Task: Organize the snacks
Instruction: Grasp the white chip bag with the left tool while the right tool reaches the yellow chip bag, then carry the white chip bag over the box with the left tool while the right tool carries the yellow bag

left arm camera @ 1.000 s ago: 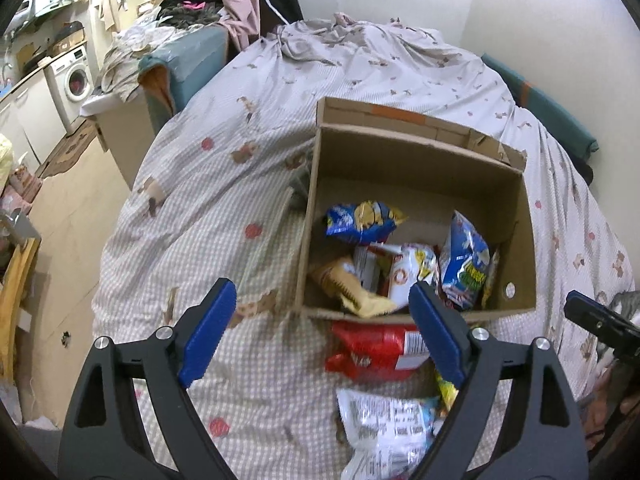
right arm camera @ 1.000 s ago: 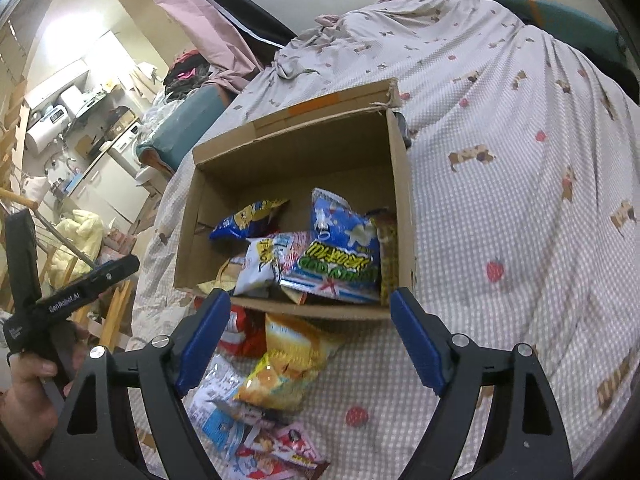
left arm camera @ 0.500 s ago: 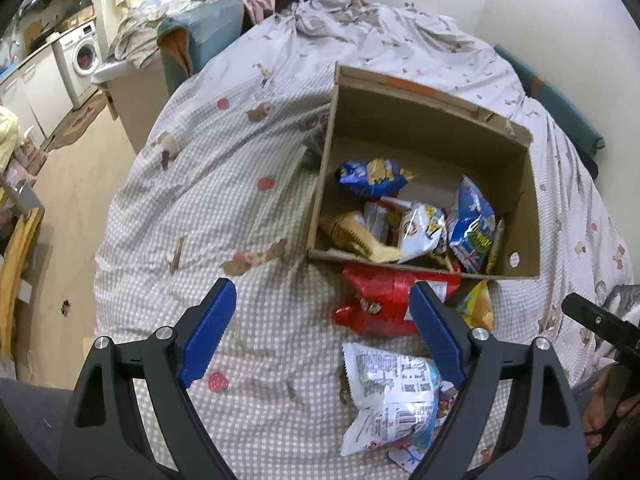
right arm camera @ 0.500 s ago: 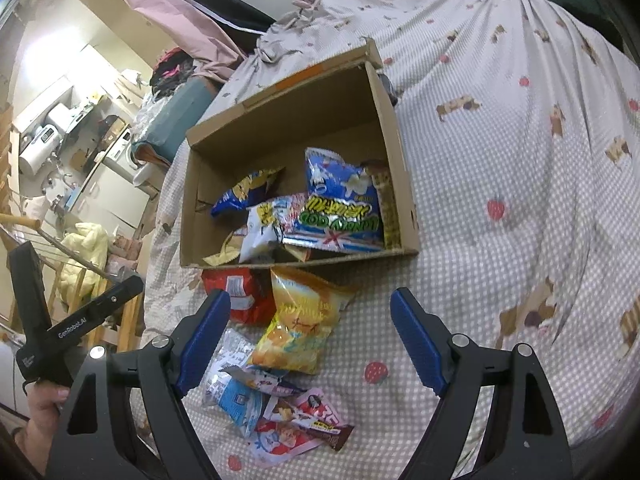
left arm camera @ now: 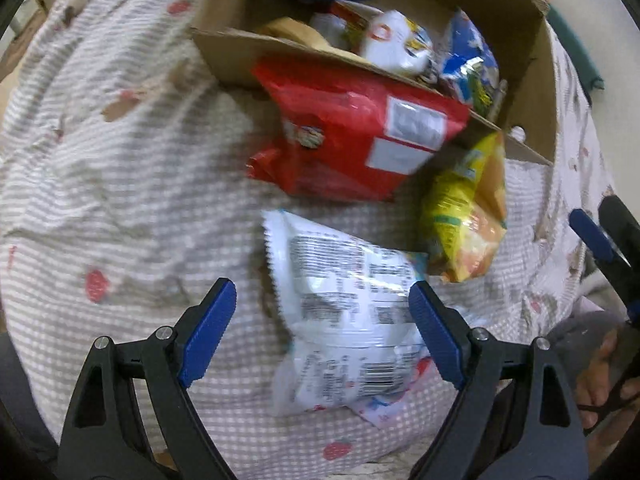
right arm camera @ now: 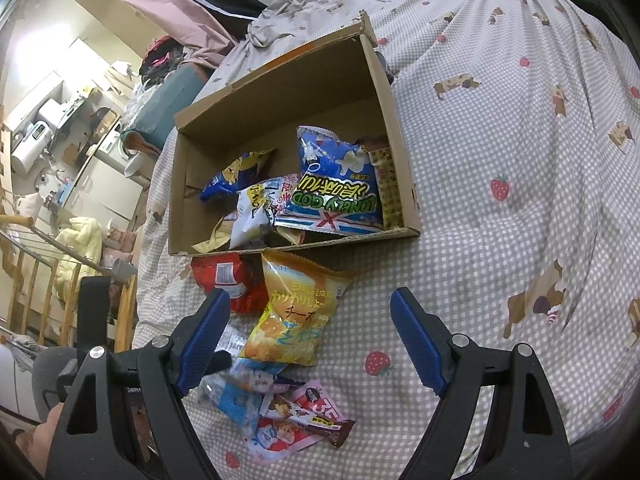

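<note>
An open cardboard box (right arm camera: 384, 92) on the bed holds several snack bags; it also shows in the left wrist view (left arm camera: 236, 48). In front of it lie a red bag (left arm camera: 352, 132), a yellow bag (left arm camera: 464, 216) and a white bag (left arm camera: 344, 308). The red bag (right arm camera: 228, 280) and yellow bag (right arm camera: 296, 312) also show in the right wrist view, with small packets (right arm camera: 288, 420) nearer. My left gripper (left arm camera: 322, 330) is open, low over the white bag, which lies between its fingers. My right gripper (right arm camera: 310, 338) is open above the yellow bag.
The bed has a checked sheet (right arm camera: 520, 200) with strawberry and dog prints. The bed's left edge drops to a floor with a wooden rack (right arm camera: 36, 280) and appliances (right arm camera: 36, 136). The right gripper also shows at the left wrist view's right edge (left arm camera: 600, 240).
My left gripper has dropped forward and down toward the white bag, with motion blur. My right gripper has moved slightly closer to the yellow bag. Both stay open.
</note>
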